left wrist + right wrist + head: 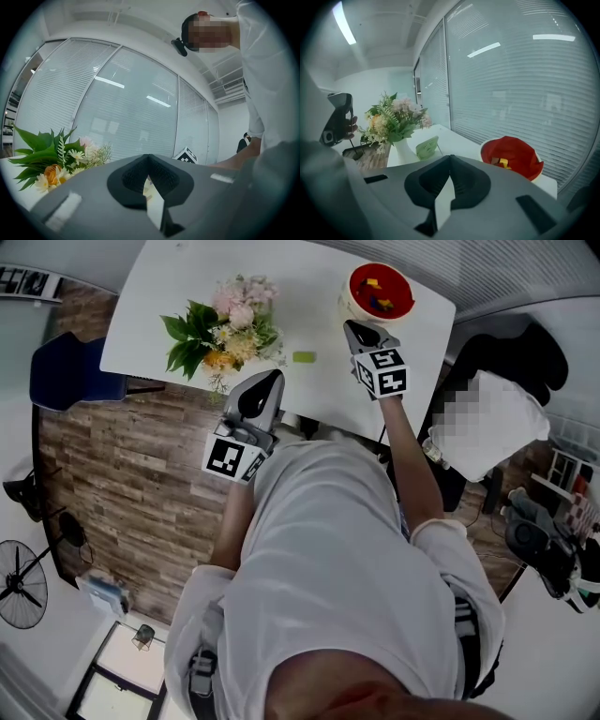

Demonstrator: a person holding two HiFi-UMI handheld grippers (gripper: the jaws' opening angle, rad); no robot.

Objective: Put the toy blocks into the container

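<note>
just beyond shut r claw (360, 332): container (404, 296) w/ blocks (380, 302) inside

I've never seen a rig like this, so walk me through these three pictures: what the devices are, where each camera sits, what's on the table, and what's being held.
There is no robot here. A person holds a two-jaw tool in each hand: the left gripper and the right gripper. The head view comes from a camera on the person's head, looking steeply down. The other two views come from cameras riding on each gripper, looking along its jaws. On the white table stand a bunch of flowers, a small green card and a red container with toy blocks inside. Both grippers have their jaws together with nothing between them, so nothing is held.
</note>
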